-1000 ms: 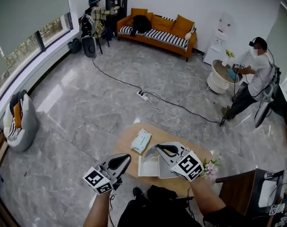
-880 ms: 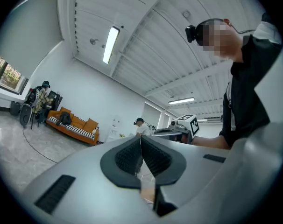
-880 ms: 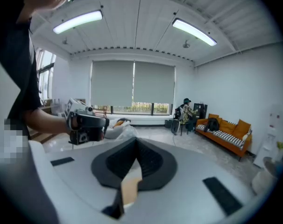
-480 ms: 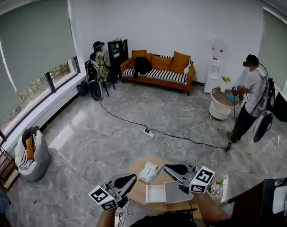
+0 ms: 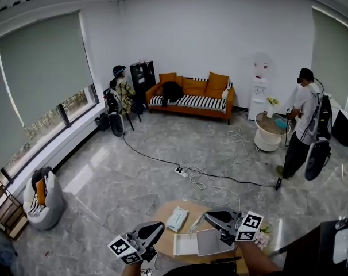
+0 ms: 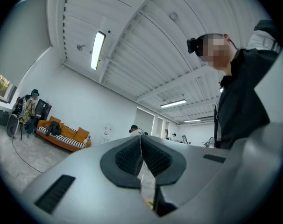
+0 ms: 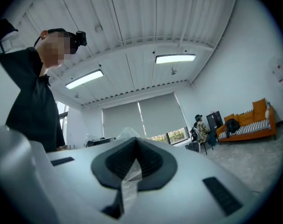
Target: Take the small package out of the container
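Observation:
A small clear plastic package (image 7: 125, 134) sticks out past the tips of my right gripper (image 7: 136, 140), which is shut on it and tilted up toward the ceiling. In the head view the package (image 5: 196, 223) hangs as a thin strip from the right gripper (image 5: 209, 215), above the left part of the open white container (image 5: 184, 245) on the round wooden table (image 5: 162, 213). My left gripper (image 5: 161, 226) hovers off the table's left edge. Its pads (image 6: 128, 154) are pressed together with nothing between them, and the left gripper (image 6: 141, 138) also points upward.
A white wipes pack (image 5: 177, 218) lies on the table left of the container, and small flowers (image 5: 260, 235) stand at its right edge. A dark chair (image 5: 320, 246) is at the lower right. A cable (image 5: 208, 177) crosses the floor. A person (image 5: 303, 119) stands by a small white table.
The head view has tilted up, so the table and both grippers have slid to the bottom of the picture. The right gripper now holds the thin package clear of the container.

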The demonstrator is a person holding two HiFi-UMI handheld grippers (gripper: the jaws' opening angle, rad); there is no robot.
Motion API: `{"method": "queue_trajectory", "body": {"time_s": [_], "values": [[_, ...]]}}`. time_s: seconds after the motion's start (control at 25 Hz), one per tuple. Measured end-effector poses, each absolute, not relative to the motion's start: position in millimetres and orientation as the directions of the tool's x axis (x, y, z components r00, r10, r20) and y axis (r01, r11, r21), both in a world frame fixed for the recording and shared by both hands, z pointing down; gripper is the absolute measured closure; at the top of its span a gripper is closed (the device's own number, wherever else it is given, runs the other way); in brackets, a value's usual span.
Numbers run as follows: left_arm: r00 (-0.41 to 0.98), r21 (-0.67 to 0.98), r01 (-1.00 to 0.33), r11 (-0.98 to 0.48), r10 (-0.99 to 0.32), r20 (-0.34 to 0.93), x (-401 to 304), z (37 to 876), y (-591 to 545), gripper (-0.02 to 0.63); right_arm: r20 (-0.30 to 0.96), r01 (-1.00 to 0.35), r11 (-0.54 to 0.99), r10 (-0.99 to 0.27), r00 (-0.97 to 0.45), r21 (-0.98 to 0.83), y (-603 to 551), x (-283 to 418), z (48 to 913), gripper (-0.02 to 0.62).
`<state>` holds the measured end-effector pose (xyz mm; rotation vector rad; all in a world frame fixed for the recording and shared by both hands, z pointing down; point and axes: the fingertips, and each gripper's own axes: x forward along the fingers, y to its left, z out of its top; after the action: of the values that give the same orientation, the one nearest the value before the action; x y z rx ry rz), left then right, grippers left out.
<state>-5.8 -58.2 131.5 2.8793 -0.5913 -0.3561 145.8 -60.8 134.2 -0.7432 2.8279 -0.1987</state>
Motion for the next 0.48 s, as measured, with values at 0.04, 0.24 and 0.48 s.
{"method": "queue_trajectory", "body": {"time_s": [0.04,0.24,0.48], "values": [[0.887,0.225,-0.37,-0.901,-0.414,-0.202,-2,132,-58,0.588,-0.17,-0.463,0.867,-0.492,-0.854,-0.185,-58,150,135,0.584],[0.884,0.216,-0.377,-0.901,-0.419,-0.207,33,129,-59,0.588,-0.191,-0.418,0.883,-0.457,-0.868,-0.213,-49,171,138,0.584],[0.885,0.234,-0.373,-0.898,-0.42,-0.2,65,139,-58,0.588,-0.263,-0.344,0.903,-0.408,-0.874,-0.257,-54,186,134,0.584]]}}
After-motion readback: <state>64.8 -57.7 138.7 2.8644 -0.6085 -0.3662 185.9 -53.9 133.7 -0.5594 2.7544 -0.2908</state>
